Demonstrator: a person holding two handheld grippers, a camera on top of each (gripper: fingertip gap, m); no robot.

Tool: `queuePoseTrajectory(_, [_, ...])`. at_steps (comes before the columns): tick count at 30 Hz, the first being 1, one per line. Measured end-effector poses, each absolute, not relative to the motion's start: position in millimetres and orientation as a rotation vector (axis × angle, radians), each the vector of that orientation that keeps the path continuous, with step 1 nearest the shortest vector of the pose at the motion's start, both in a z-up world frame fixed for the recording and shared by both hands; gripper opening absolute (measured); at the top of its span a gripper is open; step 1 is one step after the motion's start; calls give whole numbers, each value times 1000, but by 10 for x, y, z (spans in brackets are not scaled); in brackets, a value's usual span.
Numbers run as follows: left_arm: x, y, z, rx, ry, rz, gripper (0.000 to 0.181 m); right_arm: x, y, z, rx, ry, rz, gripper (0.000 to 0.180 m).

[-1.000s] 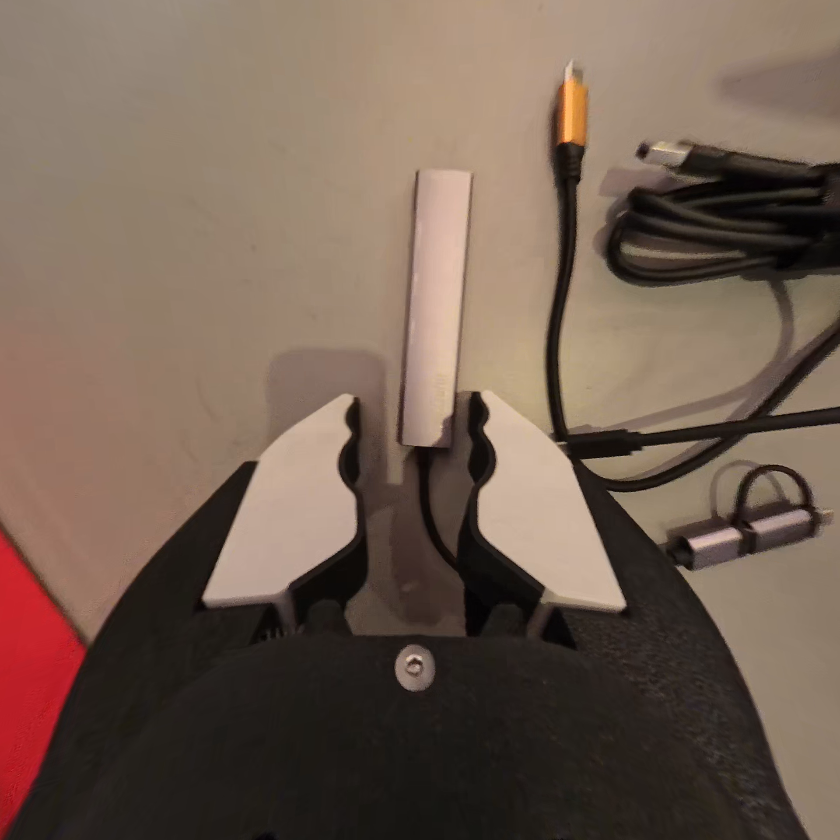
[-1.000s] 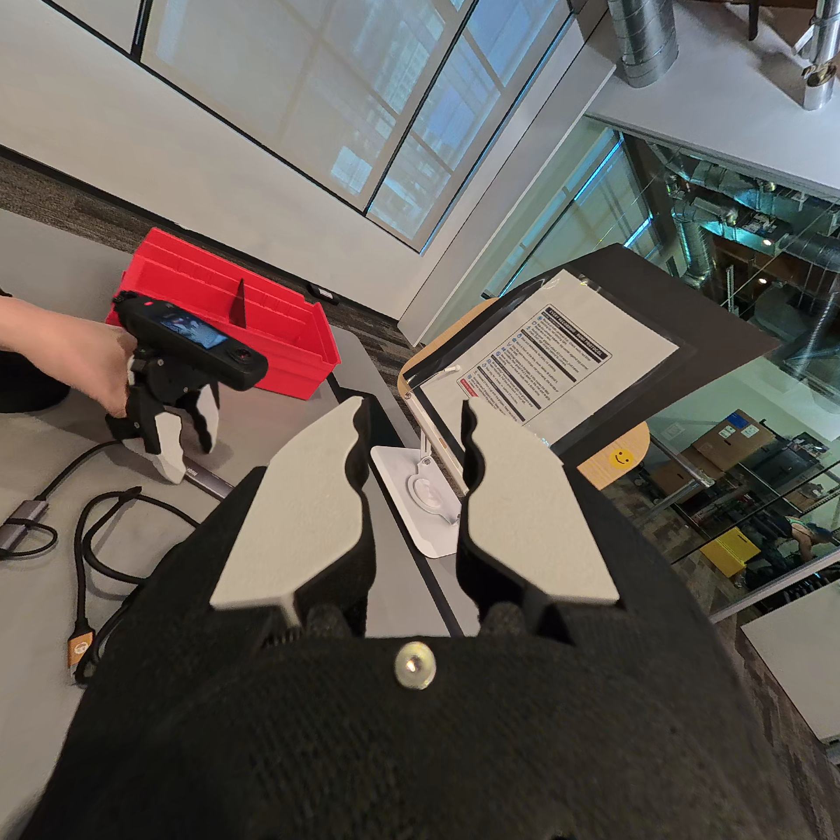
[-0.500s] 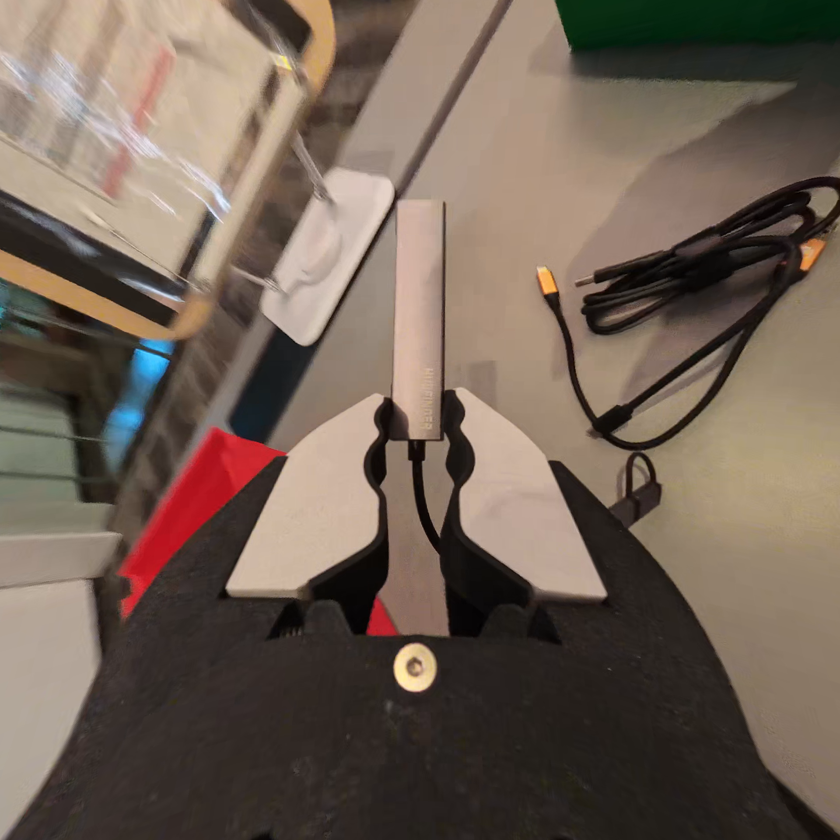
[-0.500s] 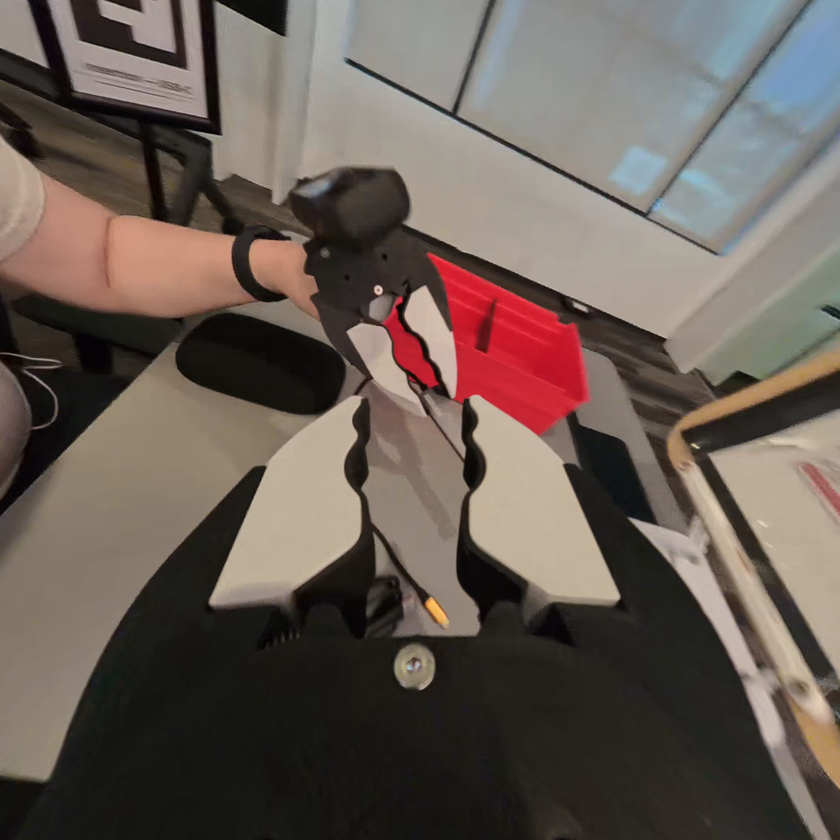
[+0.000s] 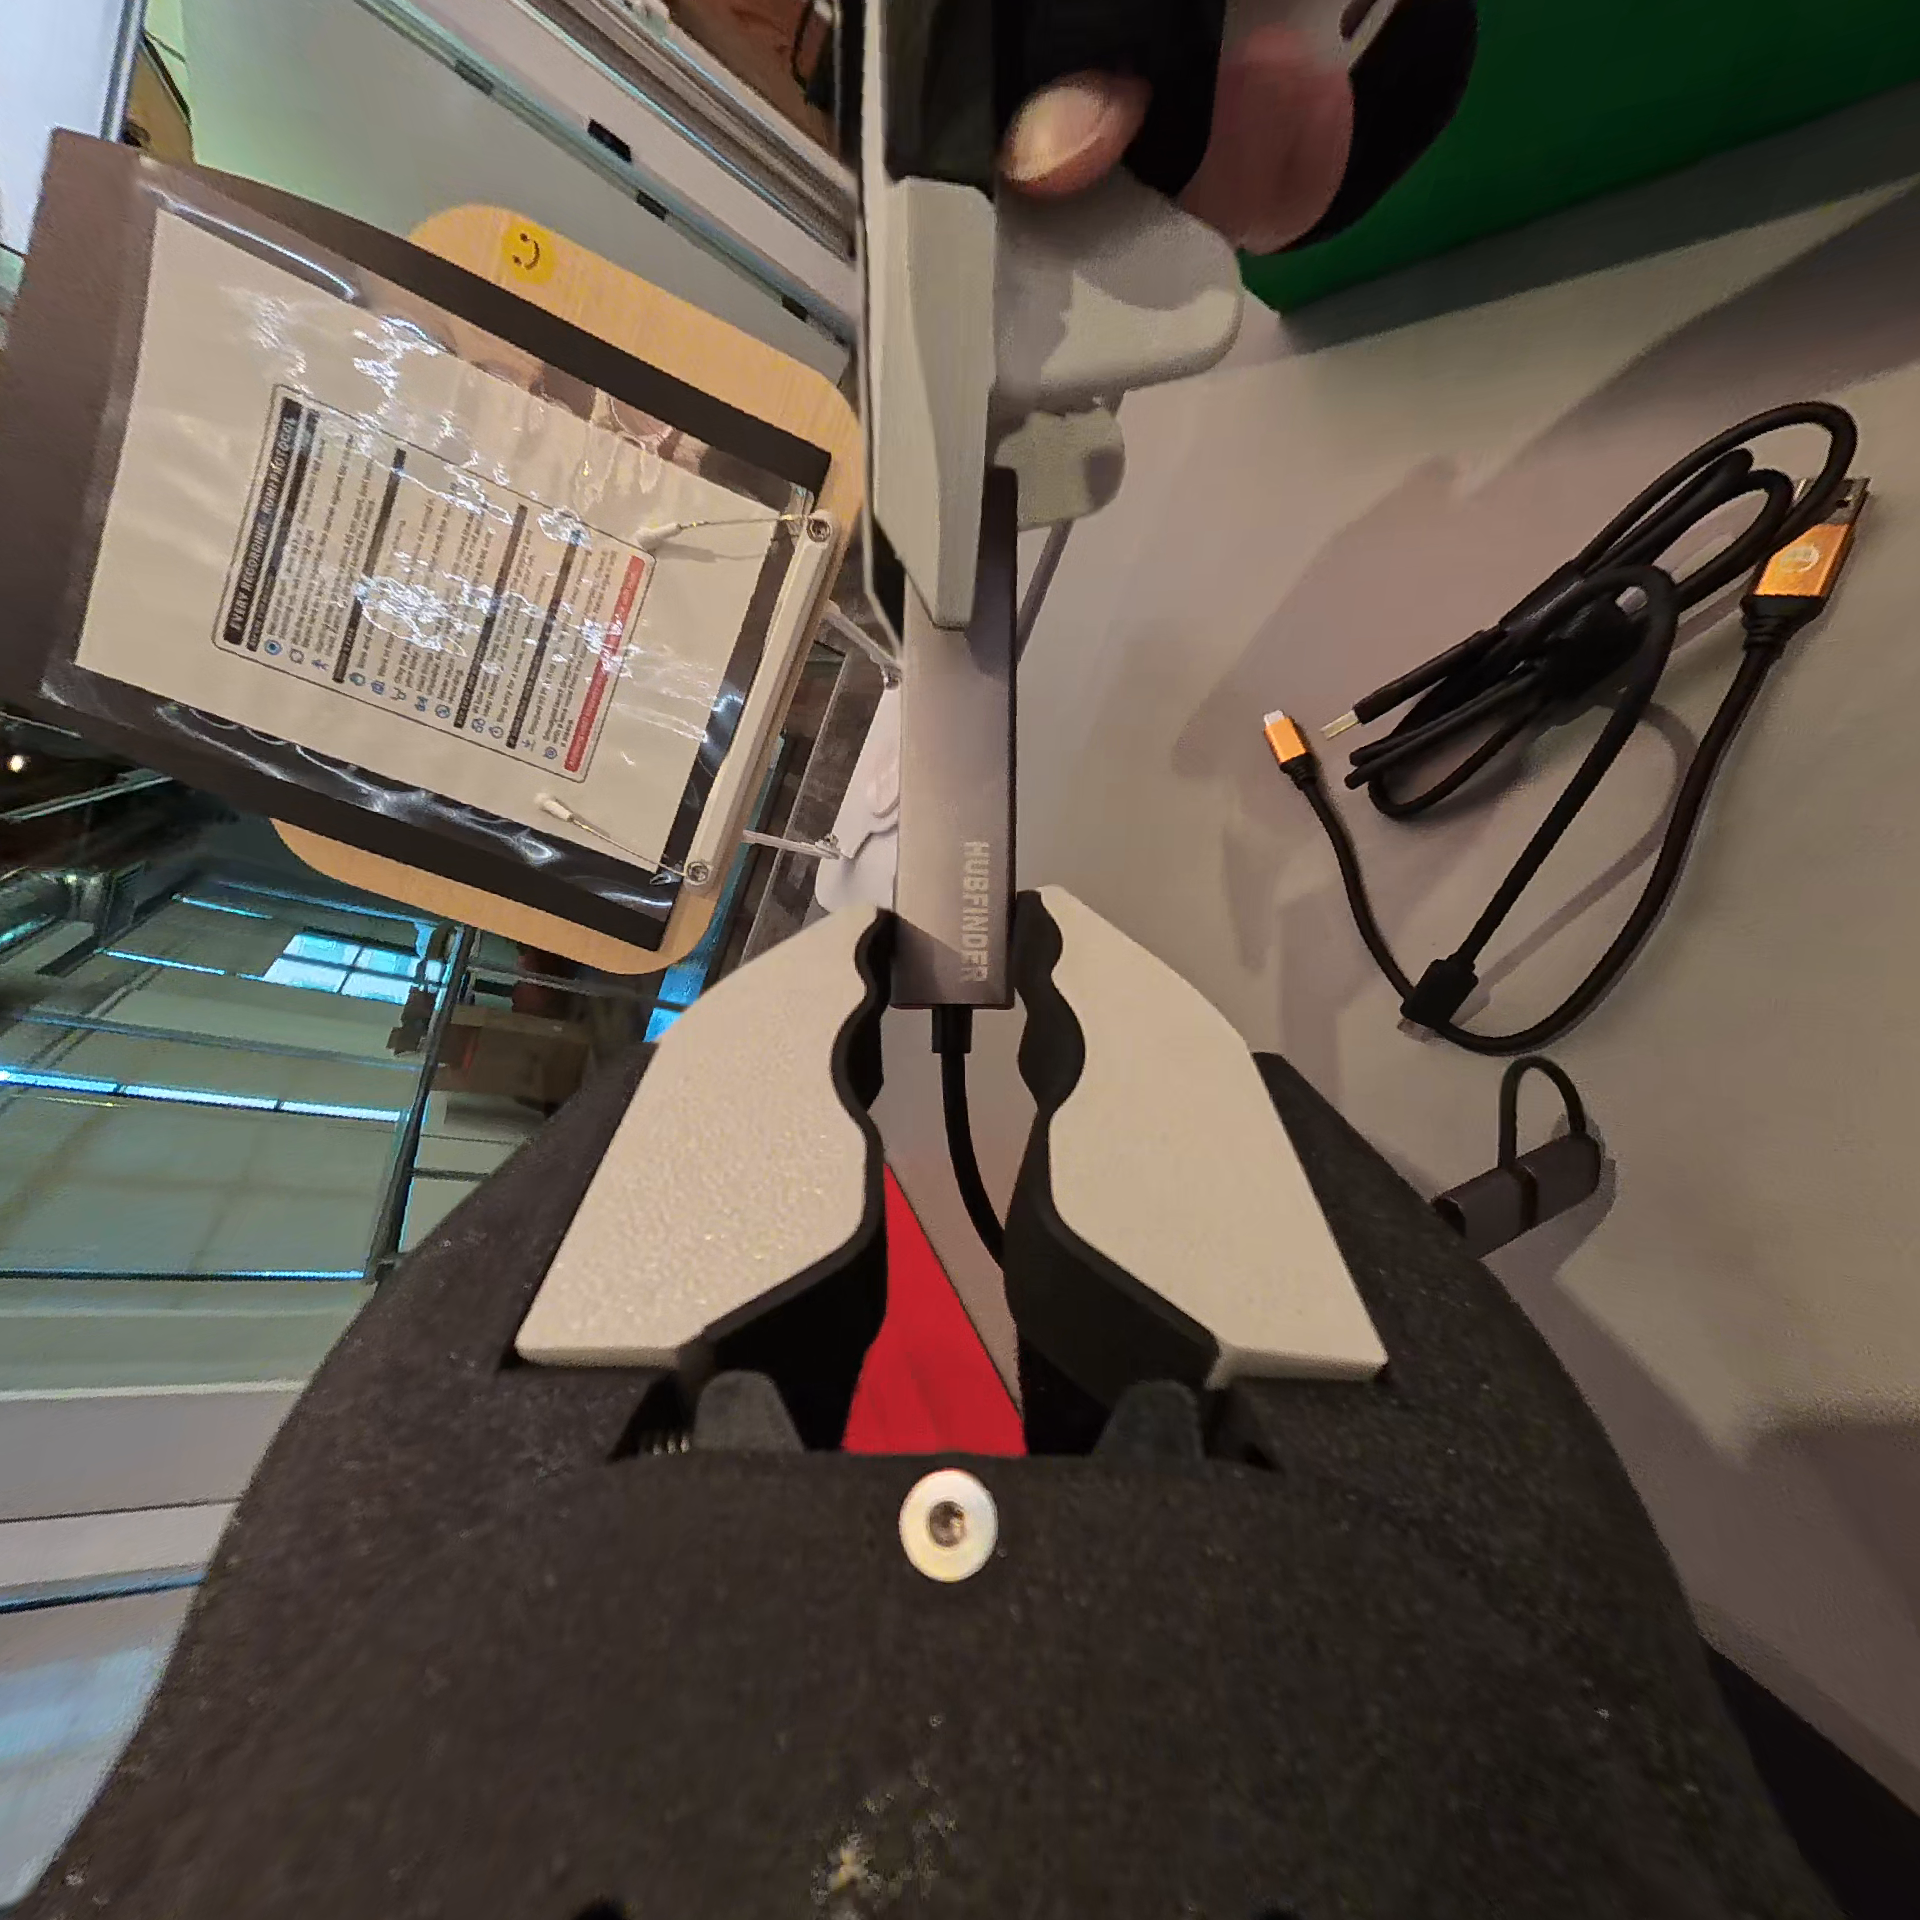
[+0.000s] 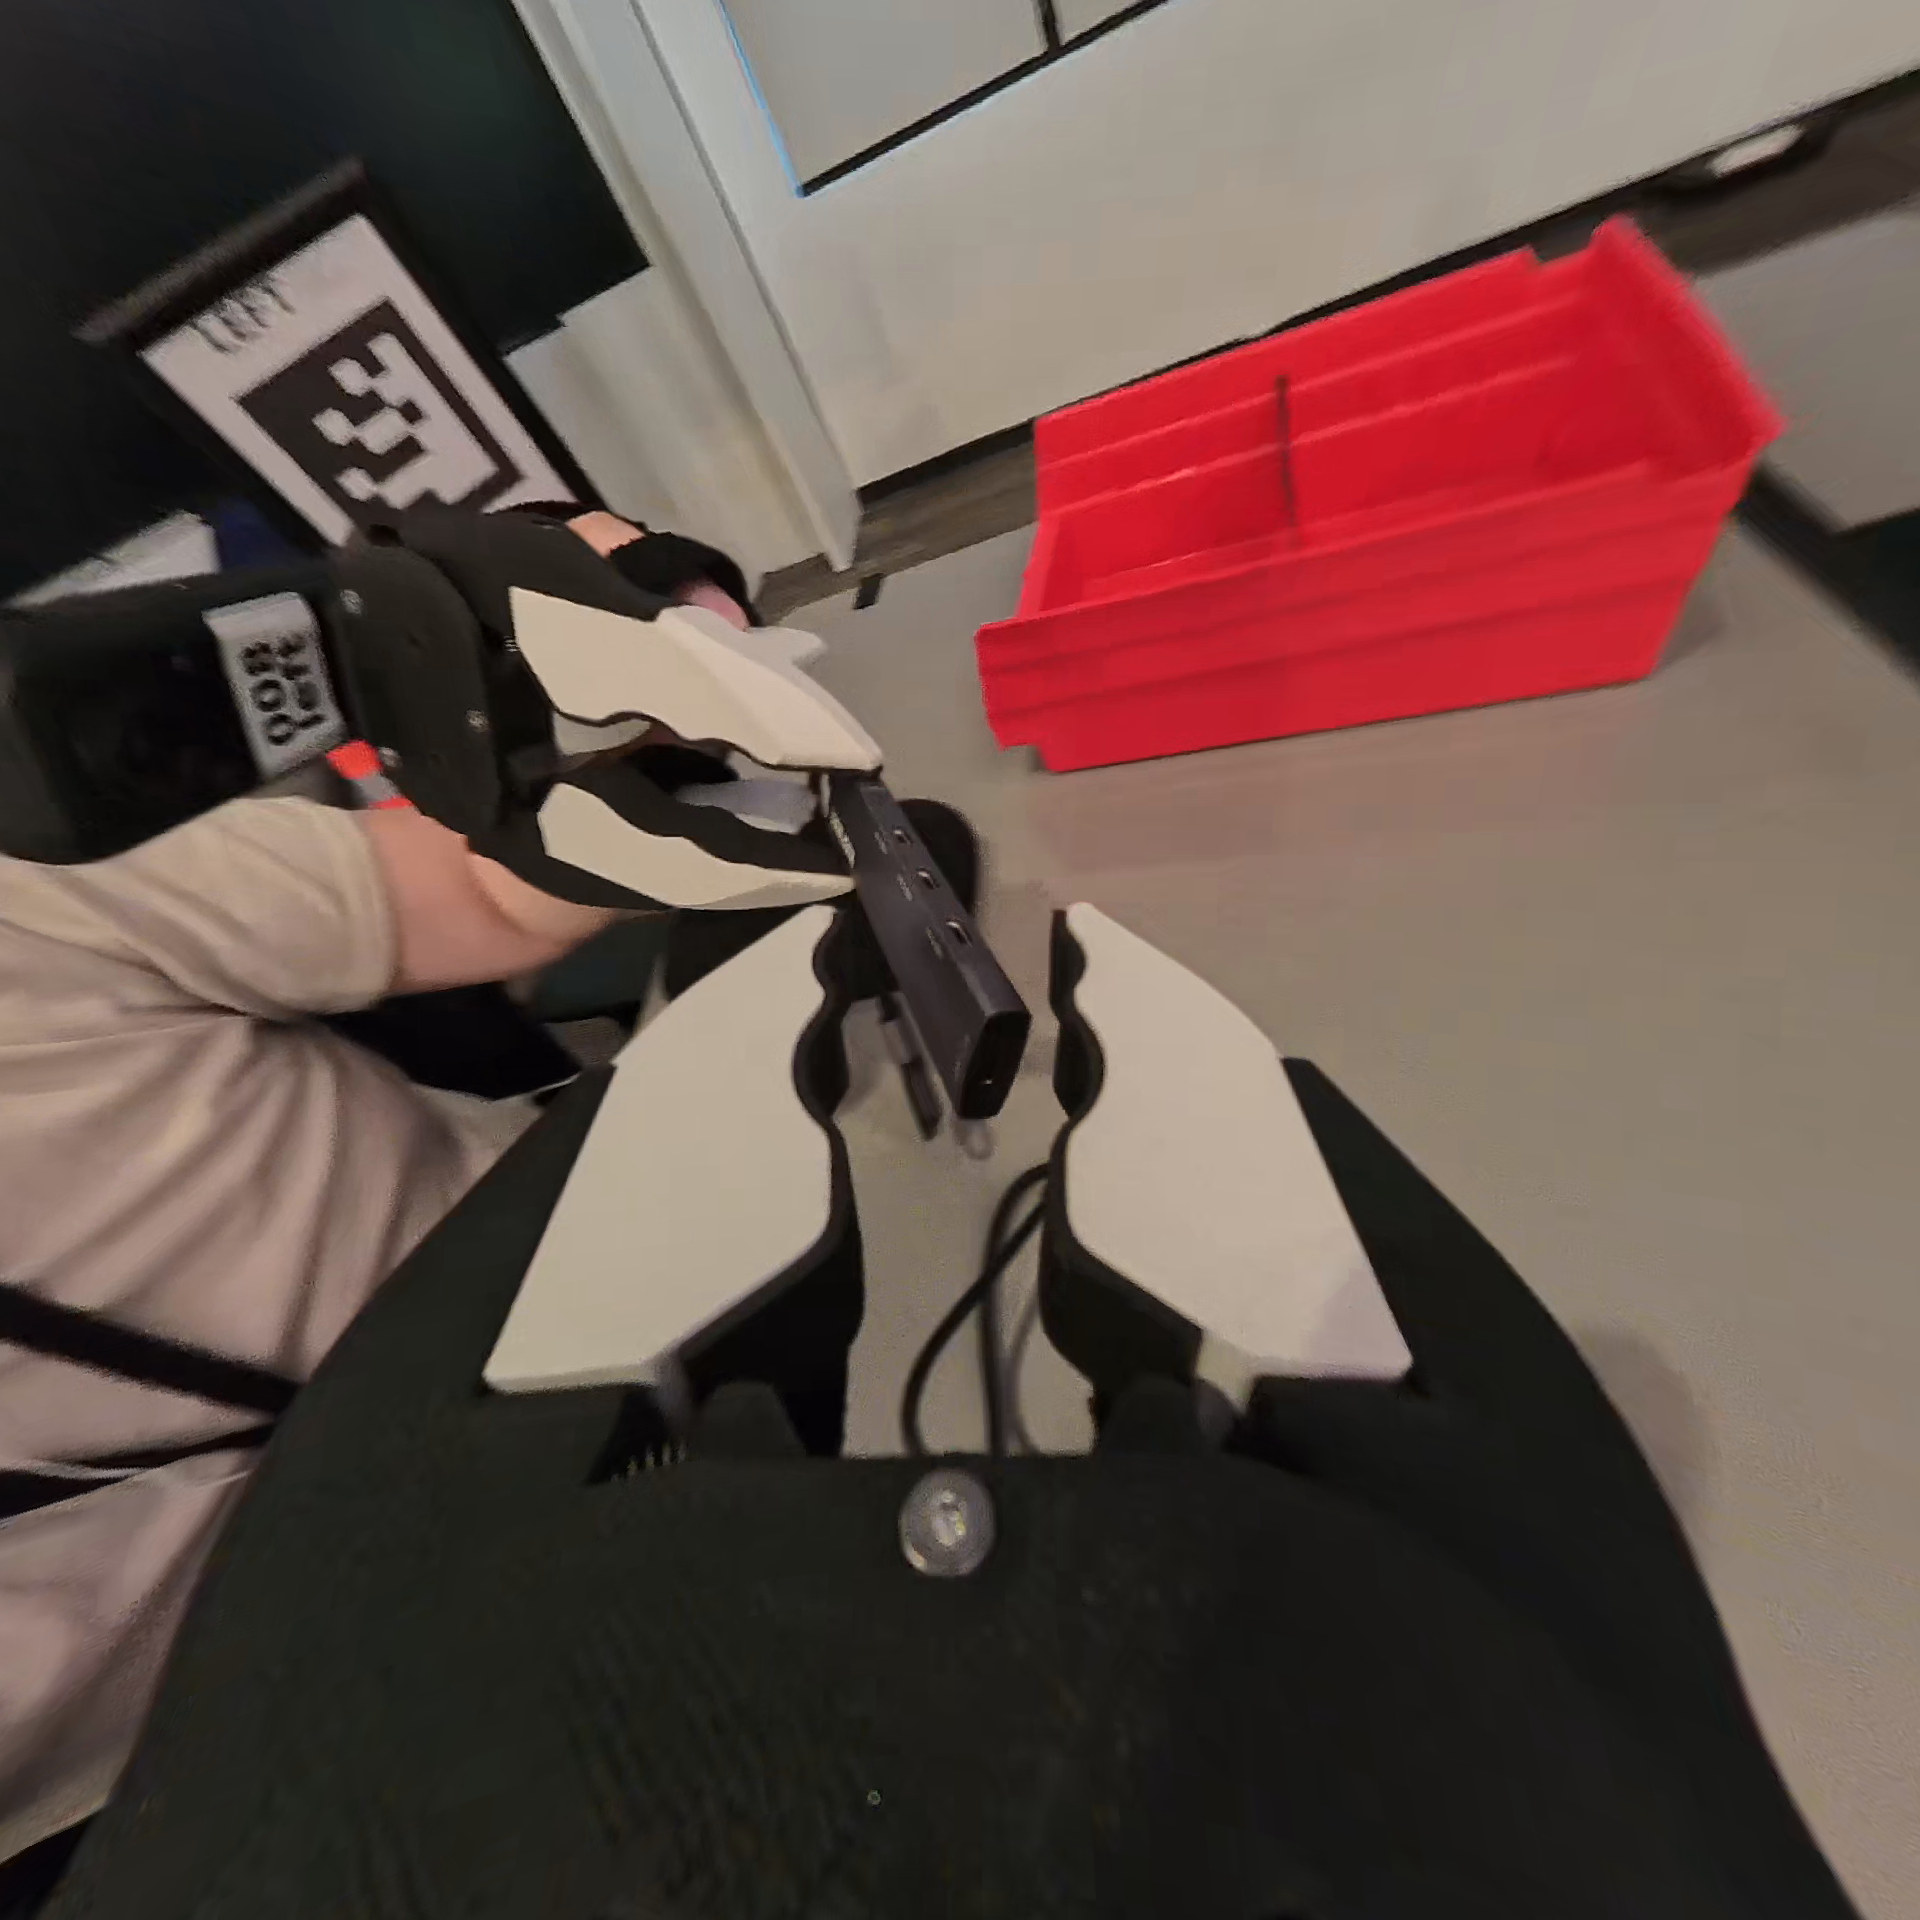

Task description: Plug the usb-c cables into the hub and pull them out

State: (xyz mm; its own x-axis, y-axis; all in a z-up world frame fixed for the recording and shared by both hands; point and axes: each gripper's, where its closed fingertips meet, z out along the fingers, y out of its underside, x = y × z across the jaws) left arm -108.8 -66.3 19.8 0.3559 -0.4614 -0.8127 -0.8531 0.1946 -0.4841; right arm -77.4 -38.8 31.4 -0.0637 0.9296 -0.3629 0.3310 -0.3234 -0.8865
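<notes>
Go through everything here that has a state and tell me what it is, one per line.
Hub: lifted off the table, gripped at its cable end.
Left gripper: shut on the hub.
Right gripper: open, fingers either side of the hub's free end.
Orange-tipped cable: unplugged, on the table.
Red bin: upright, looks empty.

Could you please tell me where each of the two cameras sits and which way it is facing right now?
Left wrist view: rides the left gripper, looking along the lifted hub toward the right gripper; a gloved hand shows.
Right wrist view: rides the open right gripper, facing the person's arm and red bin.
Shared: hub, both grippers.
</notes>
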Motion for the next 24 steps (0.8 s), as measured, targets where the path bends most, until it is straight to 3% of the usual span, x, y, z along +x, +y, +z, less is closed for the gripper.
queuePoseTrajectory(5, [-1077, -698, 257, -1420, 1258, 372, 22, -754, -483, 341, -1669, -1372, 1560, 14])
queuePoseTrajectory(8, [-1058, -745, 302, -1402, 1232, 297, 21, -736, -577, 445, -1586, -1434, 1584, 10])
queuePoseTrajectory(10, [-1031, -834, 378, -1393, 1206, 155, 7, -719, -635, 474, -1504, -1511, 1497, 10])
queuePoseTrajectory(16, [-1061, -1043, 654, -1453, 1055, -438, 59, -669, -913, 713, -1033, -1673, 1166, 10])
queuePoseTrajectory(21, [-1031, -1024, 449, -1459, 1101, -443, 36, -650, -1043, 845, -881, -1674, 1102, 10])
queuePoseTrajectory(24, [-970, -1013, 392, -1435, 1117, -388, 31, -652, -1059, 798, -860, -1695, 1108, 10])
